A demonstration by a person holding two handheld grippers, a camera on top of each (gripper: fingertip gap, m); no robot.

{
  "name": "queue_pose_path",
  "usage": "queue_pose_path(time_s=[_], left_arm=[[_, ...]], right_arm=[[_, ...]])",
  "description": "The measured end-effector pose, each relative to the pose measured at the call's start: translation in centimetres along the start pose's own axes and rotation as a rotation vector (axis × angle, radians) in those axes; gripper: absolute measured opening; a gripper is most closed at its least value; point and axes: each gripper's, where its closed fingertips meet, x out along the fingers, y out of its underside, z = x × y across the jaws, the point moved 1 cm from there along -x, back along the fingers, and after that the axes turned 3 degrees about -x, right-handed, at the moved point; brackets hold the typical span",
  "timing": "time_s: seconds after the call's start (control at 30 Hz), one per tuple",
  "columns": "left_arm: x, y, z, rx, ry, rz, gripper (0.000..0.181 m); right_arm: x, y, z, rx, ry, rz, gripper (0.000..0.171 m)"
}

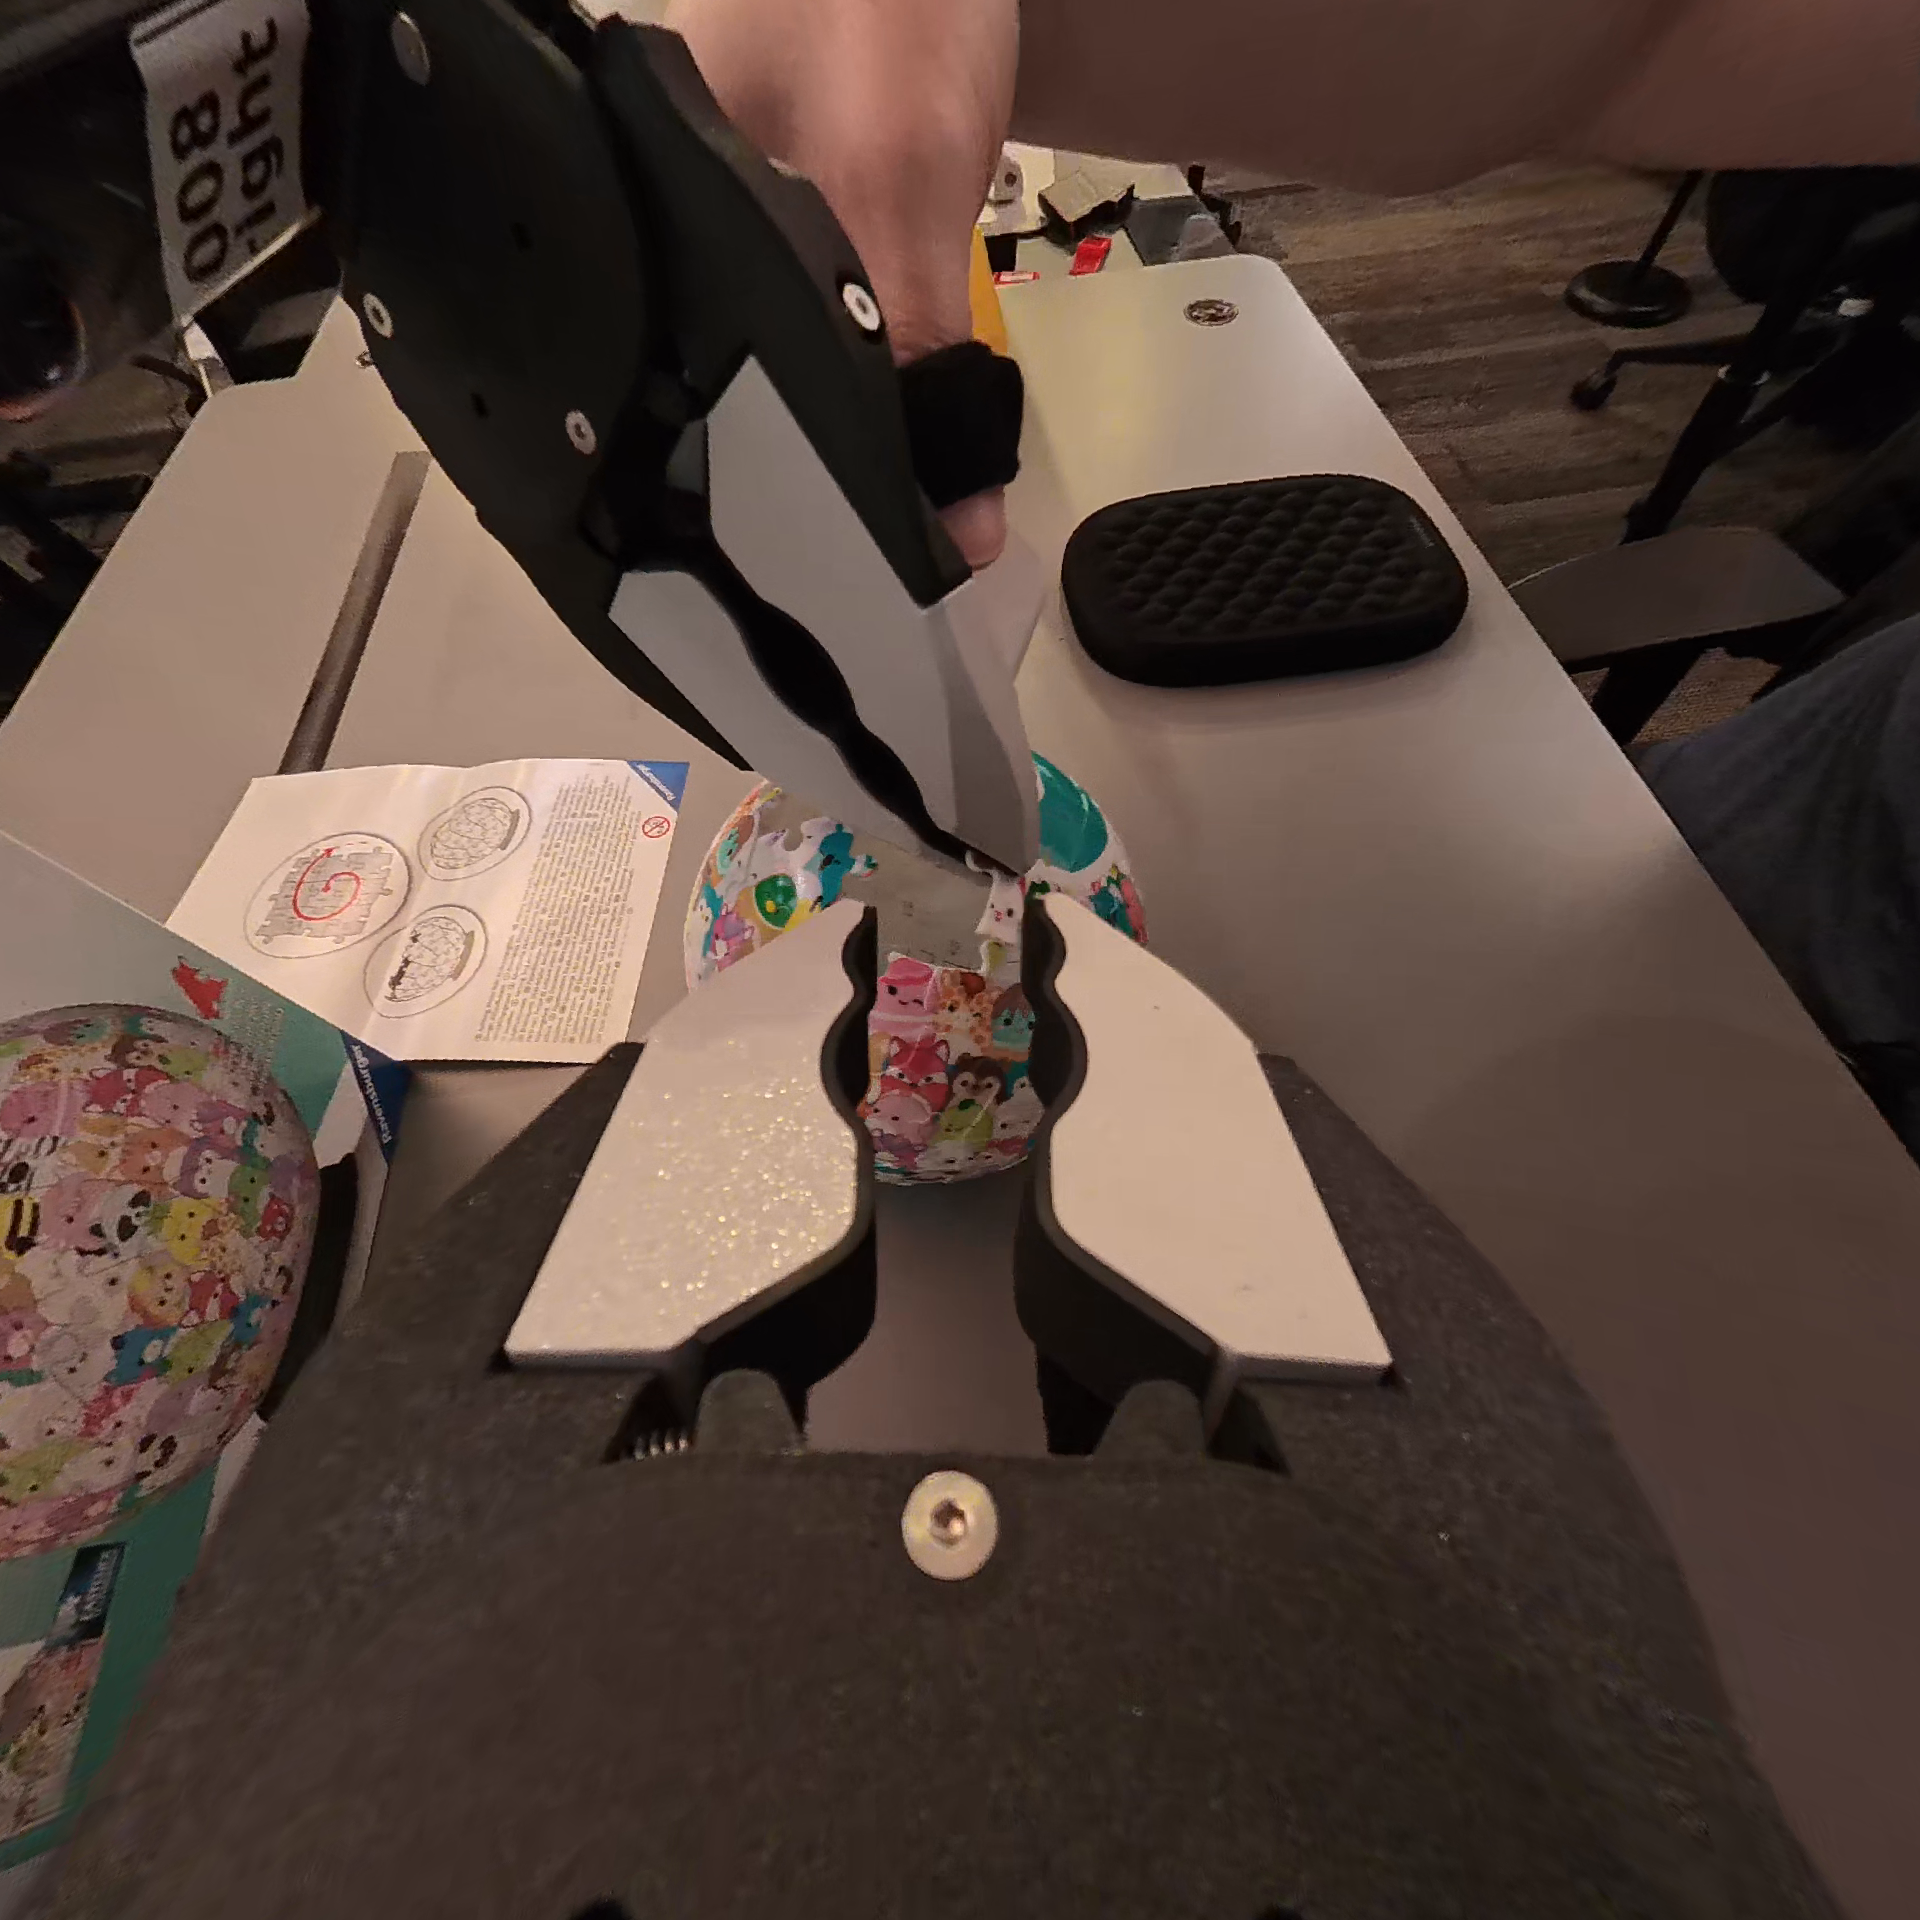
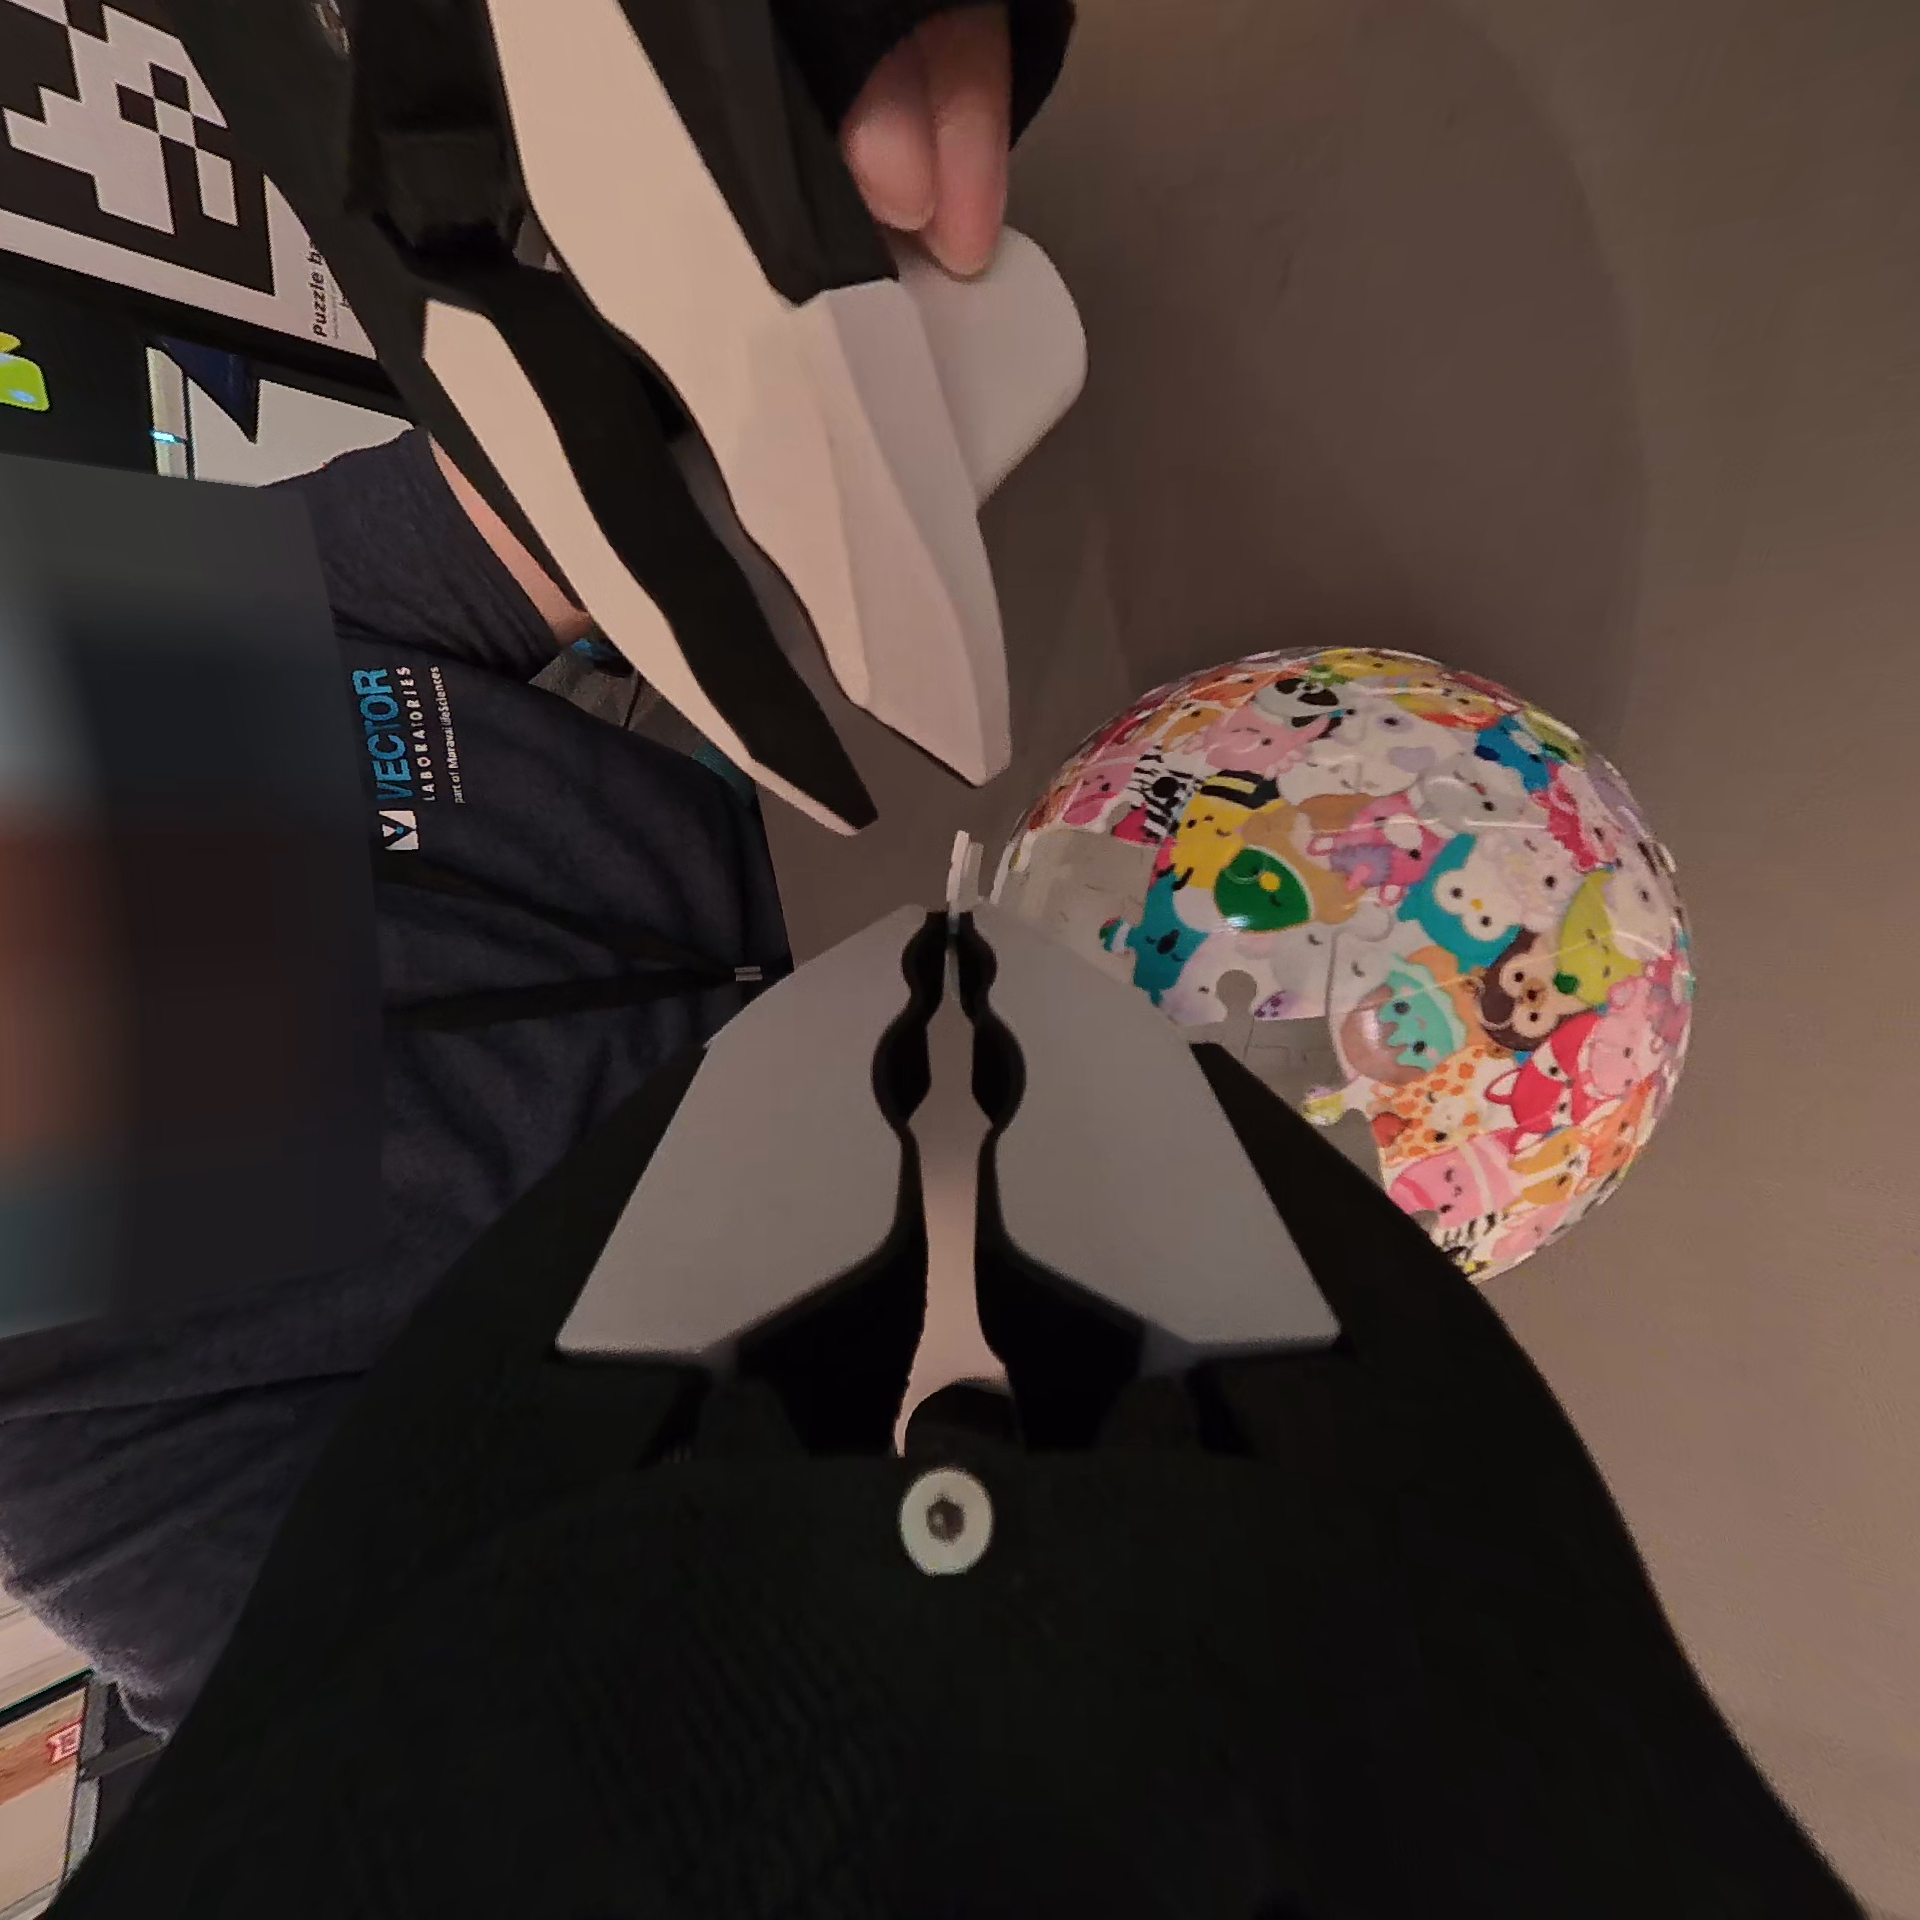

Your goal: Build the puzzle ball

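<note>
While unfinished, colourful puzzle ball (image 2: 1382, 935), gap showing, right tongs (image 2: 951, 925) pinching piece (image 2: 964, 868)

**Puzzle ball part-built, one piece at the gap**

The puzzle ball (image 2: 1382, 956) sits on the grey bench (image 1: 1351, 831), a sphere of curved pieces printed with bright cartoon animals. A gap in its upper side shows the pale inside. A small white puzzle piece (image 2: 964, 868) stands upright at the gap's edge, touching the ball.
</note>
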Motion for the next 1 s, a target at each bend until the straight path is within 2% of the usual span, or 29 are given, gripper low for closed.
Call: queue_pose_path(time_s=[0.37,0.57,1.0], left_arm=[[1.0,0.9,0.1,0.049,-0.028,0.056,0.028],[1.4,1.1,0.5,0.051,-0.06,0.081,0.038],[1.7,1.1,0.3,0.091,-0.101,0.125,0.033]], right_arm=[[0.1,-0.1,-0.1,0.032,0.03,0.043,0.003],[0.1,-0.2,-0.1,0.03,0.055,0.064,0.003],[-0.1,-0.1,-0.5,-0.018,0.102,0.036,0.005]])
